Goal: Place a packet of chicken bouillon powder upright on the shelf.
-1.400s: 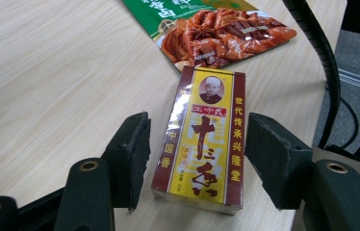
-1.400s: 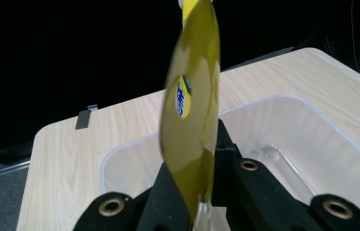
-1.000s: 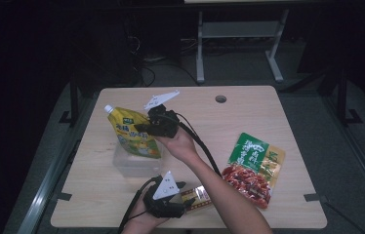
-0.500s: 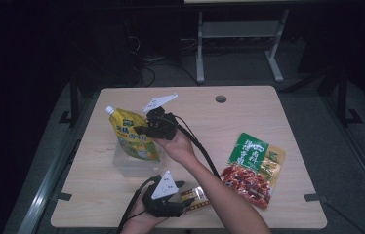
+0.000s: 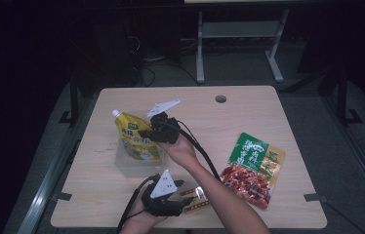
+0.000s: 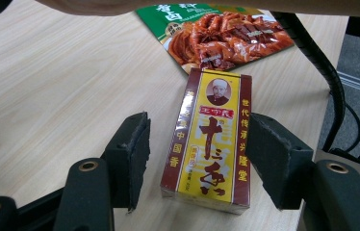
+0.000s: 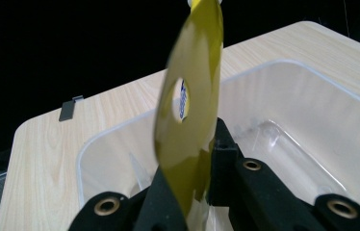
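A yellow spouted pouch [image 5: 132,139] hangs upright over a clear plastic container [image 5: 128,167] at the table's left. My right gripper [image 5: 147,132] is shut on the pouch's edge. In the right gripper view, the pouch [image 7: 187,110] rises edge-on from the right gripper [image 7: 195,185], with the container [image 7: 313,120] under it. Near the front edge, my left gripper [image 5: 183,197] stands open around a yellow and maroon box [image 5: 195,199]. The box [image 6: 212,144] lies flat between the left gripper's [image 6: 202,161] pads, with a gap on the left side.
A green and red food packet [image 5: 253,168] lies flat at the right of the table, also ahead of the box [image 6: 216,33]. The right forearm [image 5: 214,190] and its cable cross above the left gripper. A cable hole [image 5: 220,99] sits at the back.
My right gripper has lowered slightly with the pouch toward the container. The left gripper and the box have stayed in place.
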A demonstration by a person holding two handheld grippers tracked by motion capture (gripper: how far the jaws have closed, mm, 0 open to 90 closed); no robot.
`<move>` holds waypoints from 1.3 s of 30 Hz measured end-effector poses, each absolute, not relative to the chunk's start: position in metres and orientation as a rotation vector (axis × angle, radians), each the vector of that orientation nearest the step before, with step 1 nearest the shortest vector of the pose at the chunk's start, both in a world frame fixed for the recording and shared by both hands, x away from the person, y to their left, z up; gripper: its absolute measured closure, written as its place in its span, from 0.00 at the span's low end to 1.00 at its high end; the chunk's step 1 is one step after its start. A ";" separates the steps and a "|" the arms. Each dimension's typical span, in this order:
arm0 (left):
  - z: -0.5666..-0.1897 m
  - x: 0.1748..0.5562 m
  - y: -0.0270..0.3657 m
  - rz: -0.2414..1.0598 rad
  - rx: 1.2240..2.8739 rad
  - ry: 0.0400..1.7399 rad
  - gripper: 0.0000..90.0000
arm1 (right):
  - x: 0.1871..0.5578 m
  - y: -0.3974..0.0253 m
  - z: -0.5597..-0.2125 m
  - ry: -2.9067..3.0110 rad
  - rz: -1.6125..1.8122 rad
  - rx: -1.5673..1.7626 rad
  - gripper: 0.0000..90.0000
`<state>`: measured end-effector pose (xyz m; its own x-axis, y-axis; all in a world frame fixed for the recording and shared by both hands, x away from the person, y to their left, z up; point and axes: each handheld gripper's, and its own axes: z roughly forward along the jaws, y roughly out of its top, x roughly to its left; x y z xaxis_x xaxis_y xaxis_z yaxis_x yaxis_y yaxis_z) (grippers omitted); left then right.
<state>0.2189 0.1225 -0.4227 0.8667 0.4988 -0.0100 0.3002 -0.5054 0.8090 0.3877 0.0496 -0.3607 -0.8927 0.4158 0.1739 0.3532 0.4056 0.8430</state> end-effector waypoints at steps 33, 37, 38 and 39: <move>-0.425 0.220 0.120 0.261 2.132 0.601 0.36 | 0.382 -0.005 -0.349 2.601 1.482 0.763 0.55; -0.425 0.220 0.119 0.263 2.140 0.585 0.35 | 0.380 -0.017 -0.350 2.591 1.474 0.777 0.53; -0.425 0.220 0.119 0.263 2.140 0.581 0.35 | 0.379 -0.021 -0.350 2.590 1.477 0.790 0.53; -0.425 0.220 0.119 0.263 2.141 0.579 0.35 | 0.379 -0.024 -0.351 2.591 1.479 0.798 0.53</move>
